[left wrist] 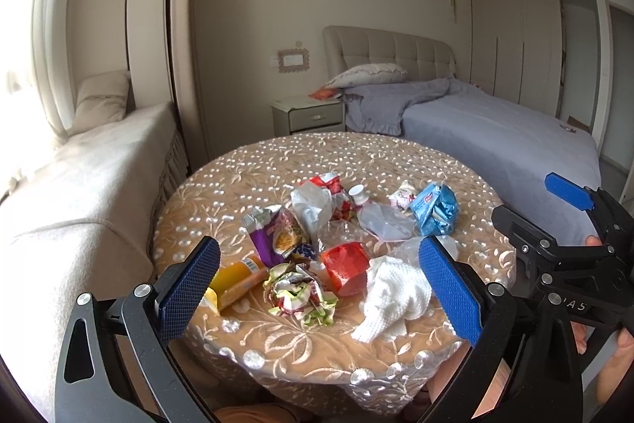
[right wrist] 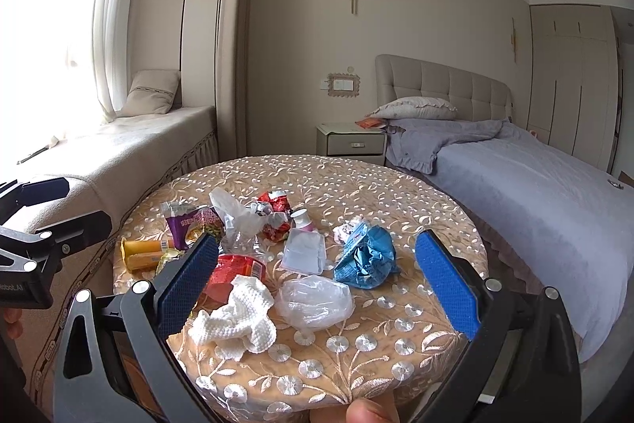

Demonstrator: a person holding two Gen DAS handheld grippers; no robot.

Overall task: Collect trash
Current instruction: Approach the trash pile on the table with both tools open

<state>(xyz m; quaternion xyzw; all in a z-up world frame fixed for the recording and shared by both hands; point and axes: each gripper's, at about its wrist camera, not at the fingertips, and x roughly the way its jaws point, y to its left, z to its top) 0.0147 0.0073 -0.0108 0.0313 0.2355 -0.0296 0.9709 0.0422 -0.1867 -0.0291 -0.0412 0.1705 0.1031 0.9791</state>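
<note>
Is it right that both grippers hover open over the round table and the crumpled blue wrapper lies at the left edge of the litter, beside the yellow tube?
Not quite. The blue wrapper lies on the right side of the litter, far from the yellow tube, as the right wrist view shows. Both the left gripper and the right gripper do hover open over the round table.

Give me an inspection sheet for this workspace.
Surface: round table under an embroidered cloth.
Job's things: white tissue, clear bag, blue wrapper, red cup, purple packet, yellow tube, crumpled wrappers.
Clutter: none besides the trash.
Grippers: left gripper and right gripper both open, empty, short of the pile.
Cables: nothing seen.
Surroundings: bed, nightstand, window seat; no bin in view.
</note>
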